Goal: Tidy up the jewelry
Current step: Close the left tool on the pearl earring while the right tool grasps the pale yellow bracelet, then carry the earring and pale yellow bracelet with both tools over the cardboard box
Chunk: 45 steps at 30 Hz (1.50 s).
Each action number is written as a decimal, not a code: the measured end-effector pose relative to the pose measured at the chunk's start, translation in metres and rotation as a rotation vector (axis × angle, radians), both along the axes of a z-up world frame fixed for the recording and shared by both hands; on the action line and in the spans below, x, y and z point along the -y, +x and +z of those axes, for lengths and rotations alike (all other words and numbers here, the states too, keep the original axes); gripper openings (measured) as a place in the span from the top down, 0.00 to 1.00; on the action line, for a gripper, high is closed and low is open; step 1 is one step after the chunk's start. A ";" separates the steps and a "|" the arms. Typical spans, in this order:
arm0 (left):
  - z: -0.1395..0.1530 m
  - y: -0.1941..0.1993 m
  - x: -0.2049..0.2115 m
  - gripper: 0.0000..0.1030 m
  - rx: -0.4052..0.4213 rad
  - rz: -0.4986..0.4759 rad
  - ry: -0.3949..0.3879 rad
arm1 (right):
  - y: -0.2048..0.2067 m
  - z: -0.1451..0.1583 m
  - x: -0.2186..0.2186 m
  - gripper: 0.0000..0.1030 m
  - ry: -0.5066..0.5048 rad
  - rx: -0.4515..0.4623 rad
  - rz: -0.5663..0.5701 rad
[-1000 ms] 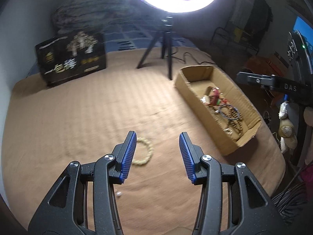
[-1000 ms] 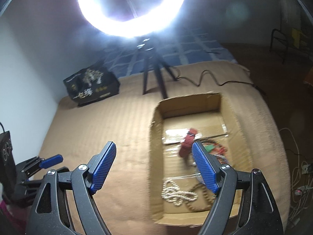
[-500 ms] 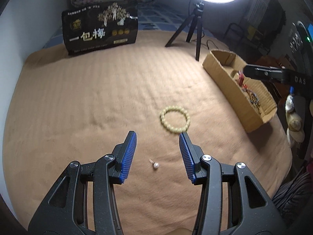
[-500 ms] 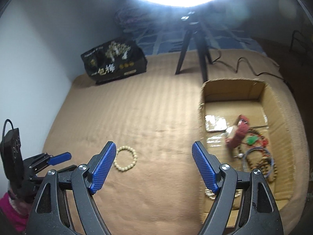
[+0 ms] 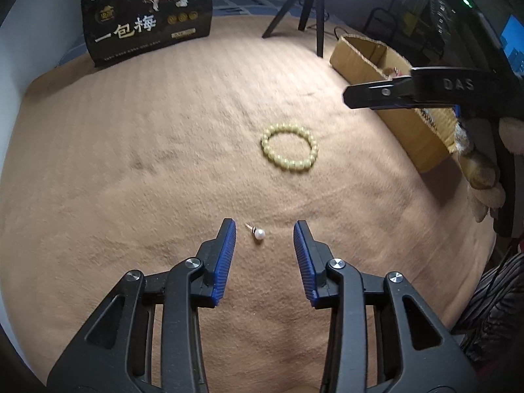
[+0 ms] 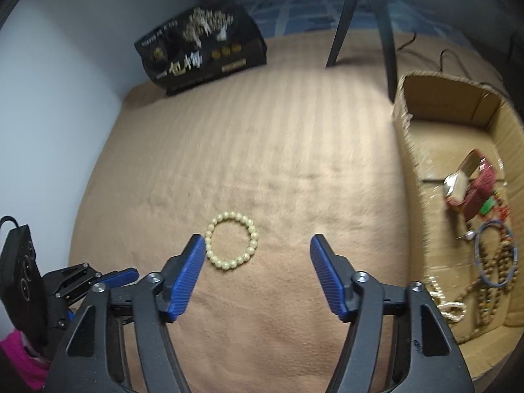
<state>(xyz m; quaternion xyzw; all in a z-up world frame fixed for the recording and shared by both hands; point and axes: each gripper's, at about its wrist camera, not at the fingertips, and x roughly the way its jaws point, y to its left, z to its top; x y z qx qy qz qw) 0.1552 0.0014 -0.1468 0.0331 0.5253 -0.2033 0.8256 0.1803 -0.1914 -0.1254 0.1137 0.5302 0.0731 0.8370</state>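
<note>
A pale yellow bead bracelet (image 5: 290,147) lies flat on the tan blanket; it also shows in the right wrist view (image 6: 232,245). A small pearl stud earring (image 5: 258,233) lies between the tips of my open left gripper (image 5: 264,229), which is empty. My right gripper (image 6: 258,245) is open and empty, low over the blanket, with the bracelet just inside its left fingertip. The cardboard box (image 6: 416,163) at the right holds several bracelets, a pearl strand and a red pouch (image 6: 475,186).
A black printed bag (image 5: 147,16) stands at the back left. A ring-light tripod (image 5: 311,9) stands behind, close to the box (image 5: 370,62). The right gripper's body (image 5: 425,86) hangs at the right of the left wrist view. A wall bounds the left side.
Both grippers have swung left and lower, away from the box. The left gripper now straddles the pearl earring. The right gripper has come down close over the bracelet.
</note>
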 end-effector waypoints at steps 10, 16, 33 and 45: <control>-0.019 0.003 0.004 0.72 -0.023 -0.023 0.043 | 0.012 -0.026 -0.011 0.66 -0.004 -0.075 0.028; -0.030 0.010 0.001 0.77 -0.040 -0.012 0.034 | 0.017 -0.034 -0.016 0.70 -0.013 -0.091 0.035; -0.038 0.011 0.010 0.92 -0.009 -0.045 0.055 | 0.031 -0.053 -0.037 0.84 -0.058 -0.110 0.036; -0.035 0.009 0.006 0.92 -0.005 -0.031 0.042 | 0.026 -0.047 -0.038 0.94 -0.094 -0.066 0.054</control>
